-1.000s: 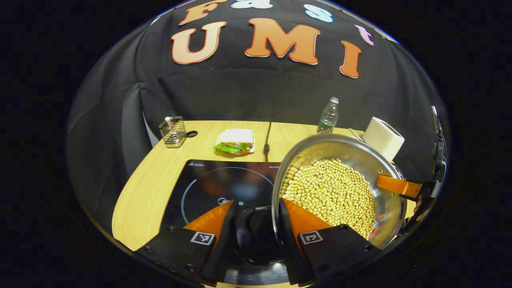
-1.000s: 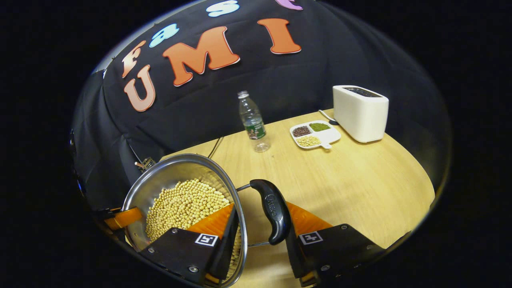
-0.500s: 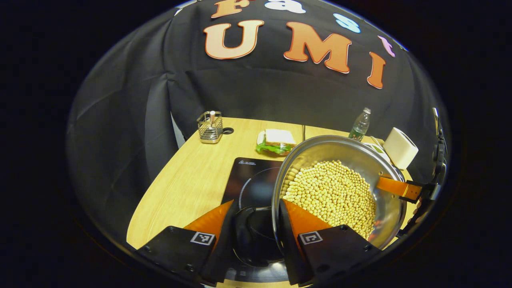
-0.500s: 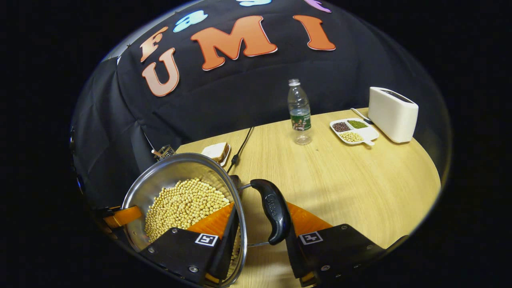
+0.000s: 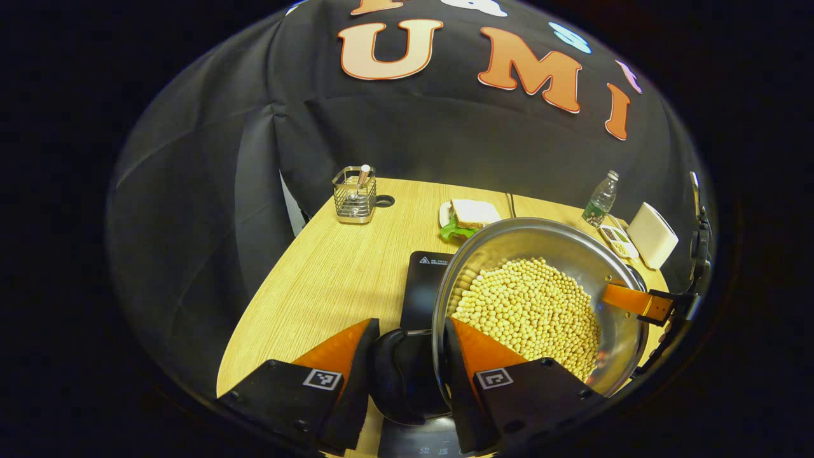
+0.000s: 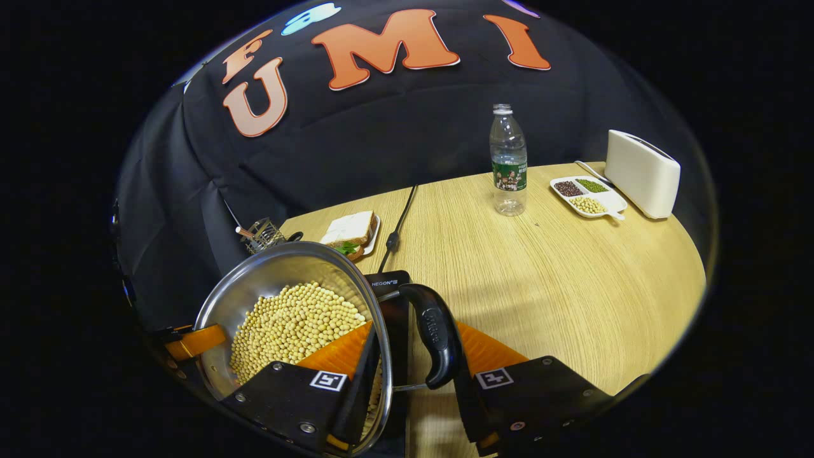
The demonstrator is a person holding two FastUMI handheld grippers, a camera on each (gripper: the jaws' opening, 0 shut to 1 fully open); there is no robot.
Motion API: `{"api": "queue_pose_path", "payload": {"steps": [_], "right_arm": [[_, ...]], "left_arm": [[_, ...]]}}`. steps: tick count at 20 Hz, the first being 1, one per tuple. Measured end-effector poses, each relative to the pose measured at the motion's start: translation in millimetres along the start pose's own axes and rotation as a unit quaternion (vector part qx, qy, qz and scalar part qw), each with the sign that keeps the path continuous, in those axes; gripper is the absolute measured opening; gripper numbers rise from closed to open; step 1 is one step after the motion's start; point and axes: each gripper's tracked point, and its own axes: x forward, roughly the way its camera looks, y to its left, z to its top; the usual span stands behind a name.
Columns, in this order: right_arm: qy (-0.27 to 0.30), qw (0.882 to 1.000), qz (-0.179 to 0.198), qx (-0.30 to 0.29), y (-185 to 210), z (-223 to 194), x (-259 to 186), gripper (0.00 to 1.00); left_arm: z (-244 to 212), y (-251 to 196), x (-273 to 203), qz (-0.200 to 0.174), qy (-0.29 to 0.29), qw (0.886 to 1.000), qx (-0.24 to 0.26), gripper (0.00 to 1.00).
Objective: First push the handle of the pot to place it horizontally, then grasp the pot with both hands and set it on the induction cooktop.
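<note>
Pot: 1, steel, filled with yellow beans, being carried above the black cooktop on the wooden table.
Pot handles: 2, black; 1 sitting in the left gripper view, 1 in the right gripper view.
Left gripper: clenching around its handle and the pot rim, 1 finger reaching inside over the beans.
Right gripper: clenching likewise on the opposite handle and rim.
Left gripper view: also showing the other gripper's finger at the far rim, and 1 wire basket.
Right gripper view: showing the power cord lying across the table.
Both views: 1 sandwich, 1 bottle, 1 divided tray, 1 white toaster.
</note>
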Motion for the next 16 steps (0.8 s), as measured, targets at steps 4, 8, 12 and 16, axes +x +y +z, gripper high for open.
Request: {"api": "queue_pose_path", "payload": {"steps": [4, 8, 12, 16], "right_arm": [[0.007, 1.0, 0.013, -0.001, 1, -1, 5, 0.59], [-0.037, 0.999, 0.012, -0.008, -8, 25, -12, 0.7], [-0.081, 0.997, -0.006, -0.007, -33, 54, -48, 0.94], [-0.142, 0.989, -0.02, -0.017, -64, 91, -102, 0.95]], "left_arm": [[-1, 5, 13, -0.003, 0.0, 1.0, 0.004, 0.64], [21, 5, -13, 0.015, -0.056, 0.998, 0.008, 0.73], [64, -11, -70, 0.034, -0.139, 0.988, 0.049, 0.98], [102, -50, -138, 0.026, -0.215, 0.974, 0.069, 0.98]]}}
